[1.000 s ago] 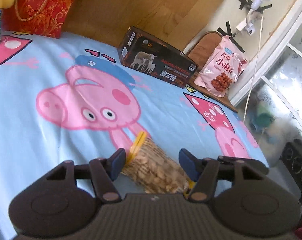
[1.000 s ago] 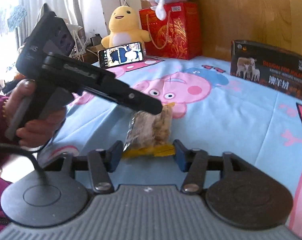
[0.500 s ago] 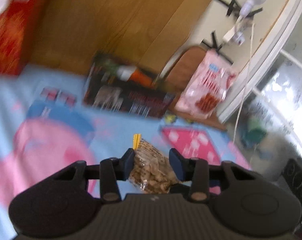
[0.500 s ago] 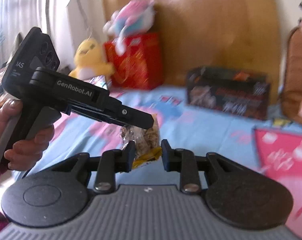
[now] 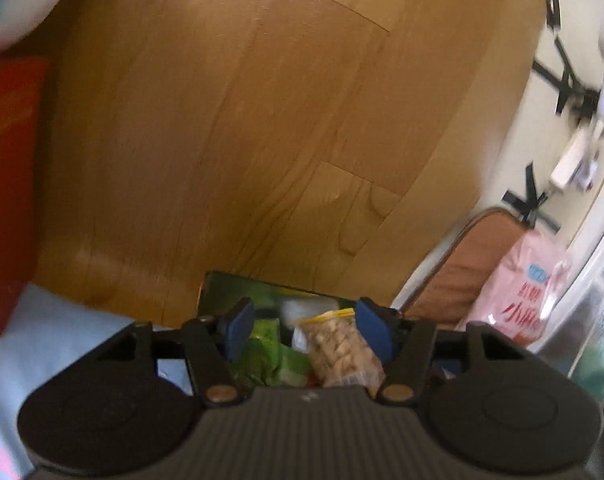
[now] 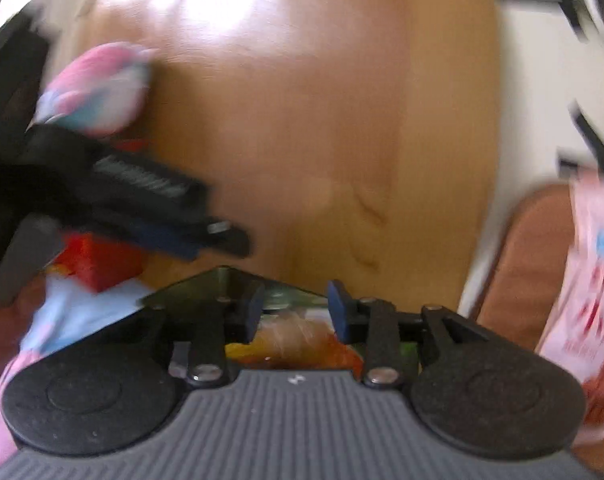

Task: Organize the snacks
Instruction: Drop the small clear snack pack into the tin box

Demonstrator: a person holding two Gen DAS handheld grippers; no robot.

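A clear bag of crackers (image 5: 342,348) with a yellow zip strip sits in the open black box (image 5: 218,292), beside a green packet (image 5: 270,356). My left gripper (image 5: 304,312) hangs over the box with its jaws opening. The bag rests by the right pad (image 5: 376,332) and the left pad stands off it. In the right wrist view my right gripper (image 6: 296,292) is also over the box (image 6: 222,276), jaws opening, with the blurred bag (image 6: 298,336) low between the fingers. The left gripper (image 6: 154,208) shows as a dark blur at the left.
The wooden headboard (image 5: 262,140) rises right behind the box. A pink snack bag (image 5: 522,300) leans on a brown cushion (image 5: 462,276) at the right. A red gift bag (image 5: 6,184) stands at the left, and a plush toy (image 6: 98,88) above it.
Both grippers closed on the cracker bag on the bed, lifted it and carried it forward to the black box by the headboard. Both pairs of jaws have since widened.
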